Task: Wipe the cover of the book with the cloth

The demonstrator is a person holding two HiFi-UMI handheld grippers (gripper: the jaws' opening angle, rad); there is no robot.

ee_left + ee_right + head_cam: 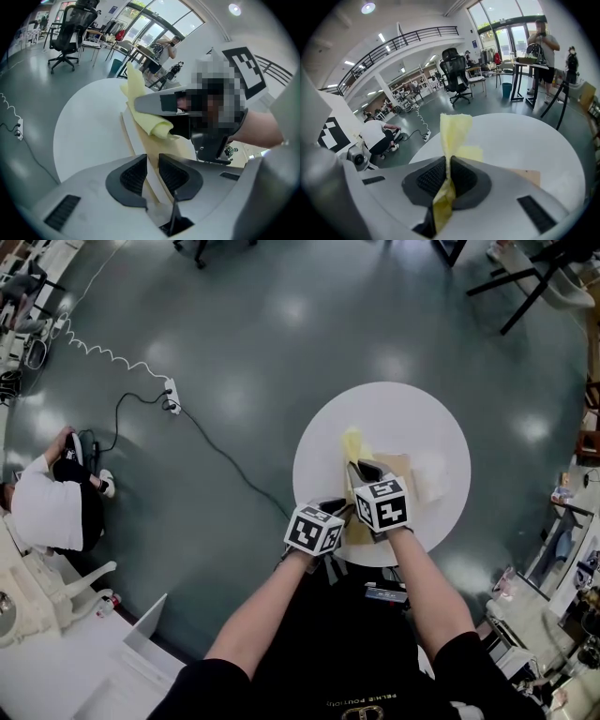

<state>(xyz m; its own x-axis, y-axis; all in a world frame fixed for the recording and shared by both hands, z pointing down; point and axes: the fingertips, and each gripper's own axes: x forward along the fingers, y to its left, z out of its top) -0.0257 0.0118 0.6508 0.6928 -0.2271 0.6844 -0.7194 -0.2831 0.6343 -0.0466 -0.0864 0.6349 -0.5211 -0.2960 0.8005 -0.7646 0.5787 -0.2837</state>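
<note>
My right gripper (447, 176) has its fingers pressed together on the yellow cloth (454, 131). The cloth stands up out of the jaws toward the middle of the frame, and a tail hangs below them. In the head view the cloth (352, 442) lies over the upper left part of the tan book (398, 470), which rests on the round white table (422, 413) right of centre. My left gripper (152, 171) pinches the near edge of the book (159, 145), whose pale edge runs up between the two pads. A person (52, 502) sits on the floor at the left edge.
</note>
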